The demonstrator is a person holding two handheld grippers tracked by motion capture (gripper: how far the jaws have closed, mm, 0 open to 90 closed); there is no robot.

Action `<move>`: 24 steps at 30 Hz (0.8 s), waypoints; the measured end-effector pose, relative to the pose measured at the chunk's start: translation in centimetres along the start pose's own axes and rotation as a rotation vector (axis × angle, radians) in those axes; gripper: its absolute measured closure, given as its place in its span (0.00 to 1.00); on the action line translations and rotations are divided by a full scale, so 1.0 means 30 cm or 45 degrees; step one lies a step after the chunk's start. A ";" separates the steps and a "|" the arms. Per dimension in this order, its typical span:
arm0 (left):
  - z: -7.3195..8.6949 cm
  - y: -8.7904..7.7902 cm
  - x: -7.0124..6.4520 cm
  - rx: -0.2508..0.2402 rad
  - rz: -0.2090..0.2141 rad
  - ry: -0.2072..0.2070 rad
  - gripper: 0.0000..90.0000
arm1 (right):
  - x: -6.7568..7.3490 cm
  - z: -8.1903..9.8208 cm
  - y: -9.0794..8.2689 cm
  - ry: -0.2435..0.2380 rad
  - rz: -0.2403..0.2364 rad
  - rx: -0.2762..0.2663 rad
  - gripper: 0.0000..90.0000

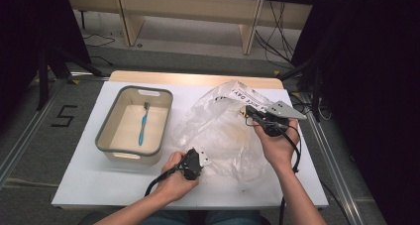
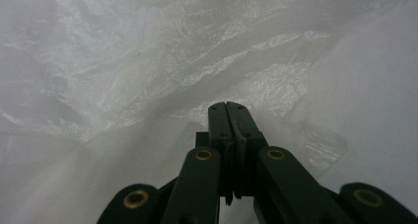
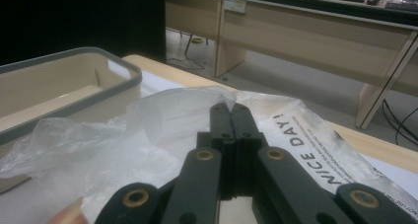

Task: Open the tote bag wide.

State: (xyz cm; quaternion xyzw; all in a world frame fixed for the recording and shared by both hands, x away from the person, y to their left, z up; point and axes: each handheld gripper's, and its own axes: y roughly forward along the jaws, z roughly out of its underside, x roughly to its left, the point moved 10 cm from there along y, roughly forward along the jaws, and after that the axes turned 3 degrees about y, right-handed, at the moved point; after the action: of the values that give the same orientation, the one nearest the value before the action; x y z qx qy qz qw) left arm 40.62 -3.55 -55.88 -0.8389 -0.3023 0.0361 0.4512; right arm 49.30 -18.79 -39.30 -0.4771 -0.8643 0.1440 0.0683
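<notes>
Nearest to us in the high view, our two forearms come in from the near edge of the white table top (image 1: 89,178), each hand holding a black two-jaw gripper. Our left gripper (image 1: 200,157) sits at the near left edge of the clear, crinkled plastic bag (image 1: 223,131), and in the left gripper view its jaws are pressed flat together with the thin bag film (image 2: 162,66) pinched at their tips. Our right gripper (image 1: 247,111), with its grey three-cornered plate on top, is at the far right edge of the same bag; in the right gripper view its jaws are likewise closed tight on the bag's rim (image 3: 231,98), beside the black lettering printed on the plastic (image 3: 300,150).

We see the bag lying slack on the right half of the table, between our two grippers, puffed up a little in the middle. To its left, just beside it, stands a beige rectangular plastic basin with a grey rim (image 1: 106,123). Inside the basin lies a blue toothbrush (image 1: 143,126), its dark head pointing to the far side.
</notes>
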 end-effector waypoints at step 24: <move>-0.051 -0.219 0.073 -0.283 -0.061 -0.069 0.51 | 0.007 -0.015 0.003 0.000 -0.007 -0.009 1.00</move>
State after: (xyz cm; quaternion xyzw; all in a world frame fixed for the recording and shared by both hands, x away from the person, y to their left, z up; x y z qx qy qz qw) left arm 39.79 -0.80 -49.42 -0.8750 -0.3364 0.0141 0.3478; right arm 49.39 -18.48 -38.90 -0.4748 -0.8661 0.1407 0.0671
